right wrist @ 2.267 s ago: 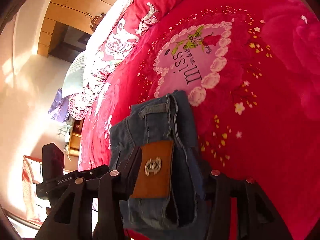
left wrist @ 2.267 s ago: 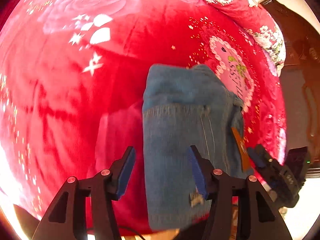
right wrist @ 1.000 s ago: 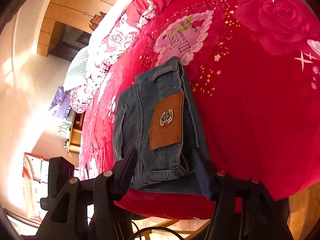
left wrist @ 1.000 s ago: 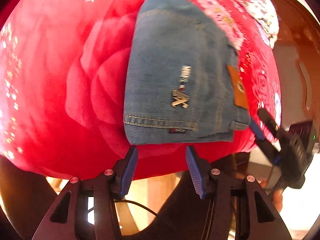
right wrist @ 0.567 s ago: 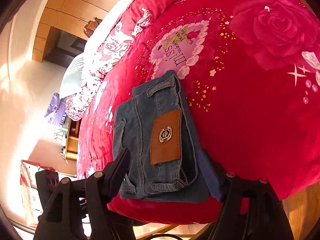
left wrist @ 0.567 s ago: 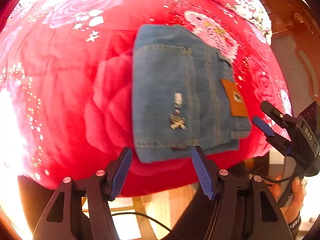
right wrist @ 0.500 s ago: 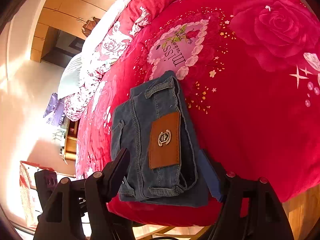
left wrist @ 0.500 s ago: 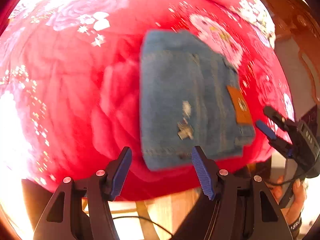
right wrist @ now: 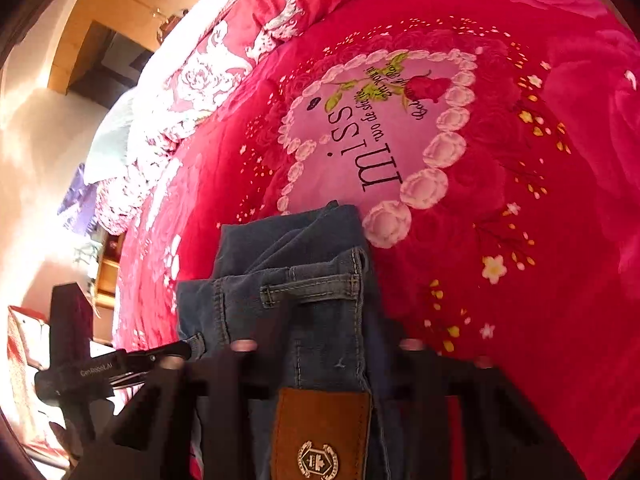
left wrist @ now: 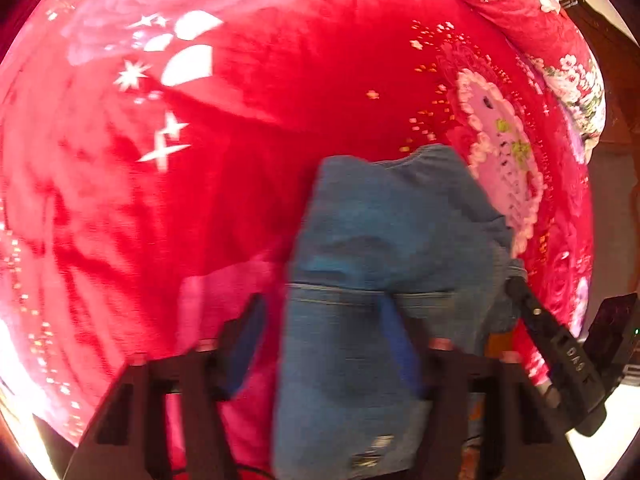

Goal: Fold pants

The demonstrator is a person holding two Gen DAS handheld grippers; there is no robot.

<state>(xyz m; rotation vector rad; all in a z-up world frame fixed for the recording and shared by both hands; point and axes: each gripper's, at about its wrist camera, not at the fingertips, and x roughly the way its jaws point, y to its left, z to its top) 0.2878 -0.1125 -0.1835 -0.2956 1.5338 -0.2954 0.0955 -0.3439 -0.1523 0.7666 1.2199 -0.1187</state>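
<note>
The folded blue jeans [left wrist: 384, 264] lie near the edge of a red rose-print bedspread [left wrist: 248, 112]. My left gripper [left wrist: 320, 344] is open, its blue pads straddling the jeans' near left part, one pad lying over the denim. In the right wrist view the jeans [right wrist: 304, 280] show a belt loop and a brown leather patch [right wrist: 320, 436]. My right gripper [right wrist: 320, 344] is low over the waistband, jaws apart on either side of it; the fingertips are dark and partly hidden. The right gripper also shows in the left wrist view [left wrist: 556, 356].
A pink heart print with "miss" lettering [right wrist: 380, 128] lies just beyond the jeans. Patterned pillows [right wrist: 224, 64] line the far side of the bed. A wooden wardrobe [right wrist: 120, 8] and a small cabinet [right wrist: 106, 268] stand beyond the bed. The left gripper shows in the right wrist view [right wrist: 104, 368].
Both grippers have moved forward and down from beyond the bed's edge onto the jeans. The jeans now fill the space between the fingers. The left view is motion-blurred.
</note>
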